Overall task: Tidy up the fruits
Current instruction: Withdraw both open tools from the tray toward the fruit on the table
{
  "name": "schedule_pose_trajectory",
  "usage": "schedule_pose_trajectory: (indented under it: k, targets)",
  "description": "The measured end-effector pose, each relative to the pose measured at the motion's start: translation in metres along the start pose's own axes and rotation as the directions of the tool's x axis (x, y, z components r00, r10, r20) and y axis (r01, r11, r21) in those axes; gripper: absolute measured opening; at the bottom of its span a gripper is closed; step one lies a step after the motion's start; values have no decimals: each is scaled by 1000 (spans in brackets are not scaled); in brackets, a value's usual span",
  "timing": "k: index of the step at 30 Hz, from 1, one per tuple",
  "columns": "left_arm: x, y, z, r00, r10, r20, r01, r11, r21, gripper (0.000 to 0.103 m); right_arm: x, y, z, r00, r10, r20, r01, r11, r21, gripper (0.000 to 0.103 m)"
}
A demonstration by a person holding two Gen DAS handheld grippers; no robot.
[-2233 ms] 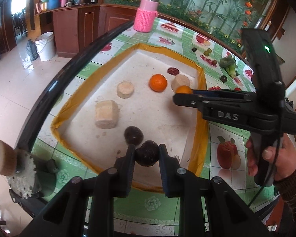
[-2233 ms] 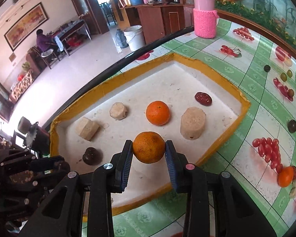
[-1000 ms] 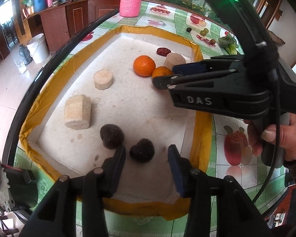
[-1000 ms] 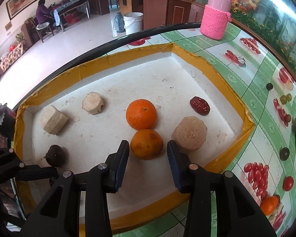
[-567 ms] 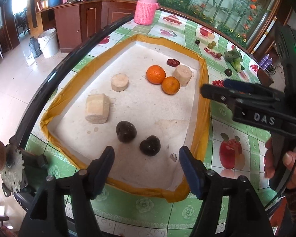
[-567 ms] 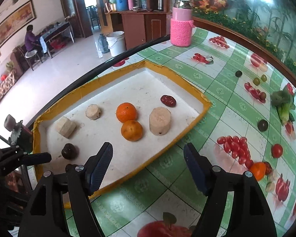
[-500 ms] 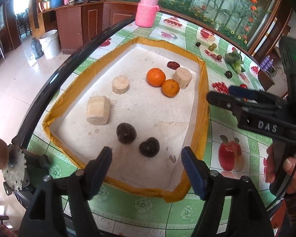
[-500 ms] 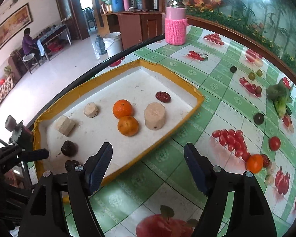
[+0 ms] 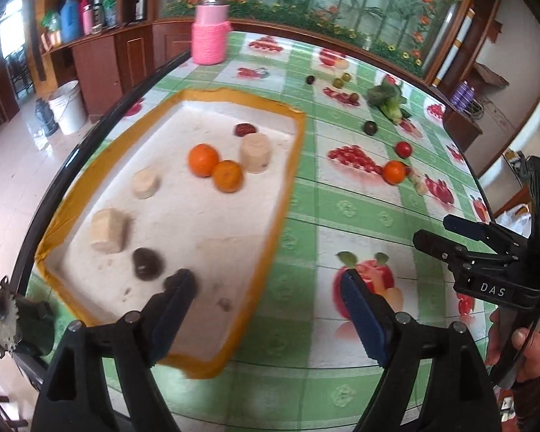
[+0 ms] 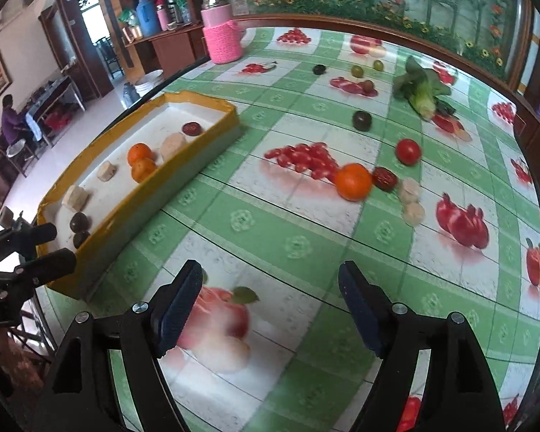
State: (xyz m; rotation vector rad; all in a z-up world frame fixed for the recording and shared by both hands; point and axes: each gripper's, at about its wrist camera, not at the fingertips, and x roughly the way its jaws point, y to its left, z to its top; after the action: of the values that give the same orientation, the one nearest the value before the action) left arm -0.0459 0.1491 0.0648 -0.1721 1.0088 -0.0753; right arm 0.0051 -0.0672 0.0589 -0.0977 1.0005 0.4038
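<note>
While both pairs of tongs have just been opening, nothing sits between their pads. The left tongs point(image 9: 266, 297) gape wide over the near corner of the yellow-rimmed tray point(image 9: 291, 165), holding nothing; two oranges point(image 9: 216, 167) lie touching inside it. The right tongs point(image 10: 270, 291) spread empty above the worktop point(image 10: 270, 223), where another orange point(image 10: 352, 181) rests well apart.

The right gripper point(image 10: 270, 288) hangs wide open and empty over the fruit-print tablecloth point(image 10: 298, 244); far left, the yellow-rimmed tray point(image 10: 144, 187) holds two oranges point(image 10: 140, 162); a loose orange point(image 10: 352, 181) lies ahead
</note>
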Motion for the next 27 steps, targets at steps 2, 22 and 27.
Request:
schedule_pose_trajectory:
  k: [2,22,27]
  targets:
    - [3,-15,2,1000,-8,-6,8,1000,30,86,-6,-18,-7,1000,-19,7,18,999,38,78]
    - [38,-95,26,998,30,-63,-18,984,180,86,16,-137,17,995,11,97,-29,981,193,78]
    - [48,-103,33,996,36,-77,-21,982,186,86,38,-118,26,997,31,77,-38,995,93,73]
